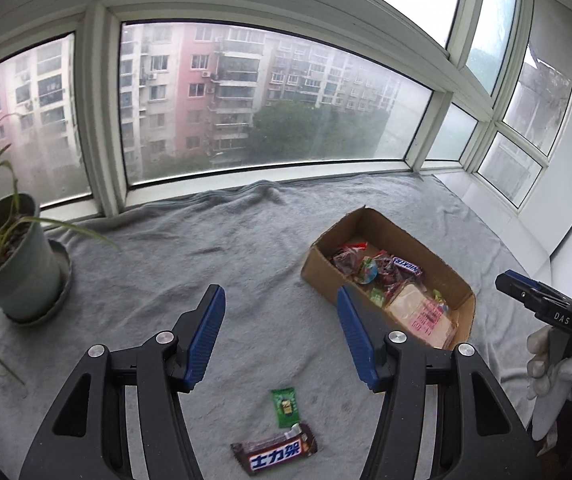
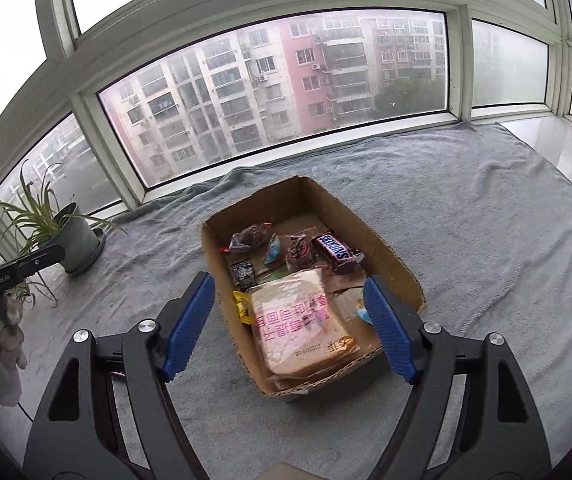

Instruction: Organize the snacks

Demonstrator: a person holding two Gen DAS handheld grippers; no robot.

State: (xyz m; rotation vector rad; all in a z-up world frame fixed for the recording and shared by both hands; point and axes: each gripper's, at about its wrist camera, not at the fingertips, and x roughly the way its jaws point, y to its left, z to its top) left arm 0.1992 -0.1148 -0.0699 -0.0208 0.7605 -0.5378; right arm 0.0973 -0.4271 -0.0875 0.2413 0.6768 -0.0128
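Observation:
An open cardboard box [image 2: 395, 258] sits on a grey blanket and holds several snacks: a large bread pack [image 2: 299, 322], a Snickers bar [image 2: 333, 251] and small sweets. In the left wrist view the same box [image 1: 369, 222] lies to the right. My left gripper [image 1: 280, 298] hangs open and empty above the blanket. Below it lie a brown chocolate bar [image 1: 274, 454] and a small green packet [image 1: 285, 407]. My right gripper [image 2: 287, 292] is open and empty, hovering over the near end of the box.
A potted plant [image 1: 14, 268] in a grey pot stands at the left by the window. The window frame [image 1: 270, 170] bounds the far side. A gloved hand [image 1: 553, 376] holds the right gripper at the right edge. The blanket [image 1: 206, 248] spreads between plant and box.

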